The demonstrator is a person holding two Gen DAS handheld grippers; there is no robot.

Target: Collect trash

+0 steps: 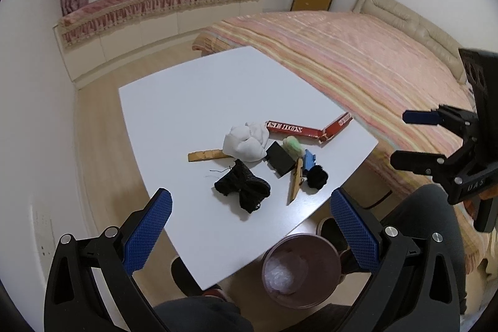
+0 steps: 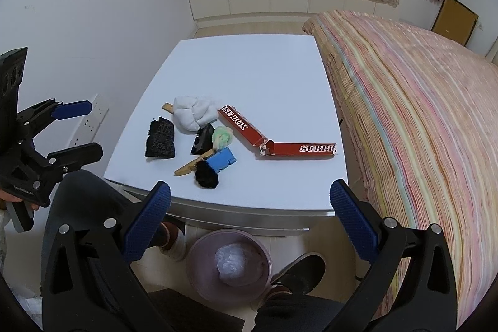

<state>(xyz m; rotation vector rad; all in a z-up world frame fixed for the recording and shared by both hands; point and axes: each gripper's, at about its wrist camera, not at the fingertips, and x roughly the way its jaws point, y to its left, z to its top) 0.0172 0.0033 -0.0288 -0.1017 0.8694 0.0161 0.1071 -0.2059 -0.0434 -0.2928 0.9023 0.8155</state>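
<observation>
Left tongs (image 1: 250,201) agape, empty; right tongs (image 2: 250,196) likewise.

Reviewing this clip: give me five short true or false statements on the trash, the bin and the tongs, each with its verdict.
1. Both tongs, left and right, are open and empty. True.
2. The red box stands upright and intact. False: it lies flat on the table, torn and bent.
3. The bin sits on the floor by the table's near edge. True.
4. The bin holds nothing. False: something crumpled and pale lies inside.
5. The white wad lies on the bed. False: it is on the table.
</observation>
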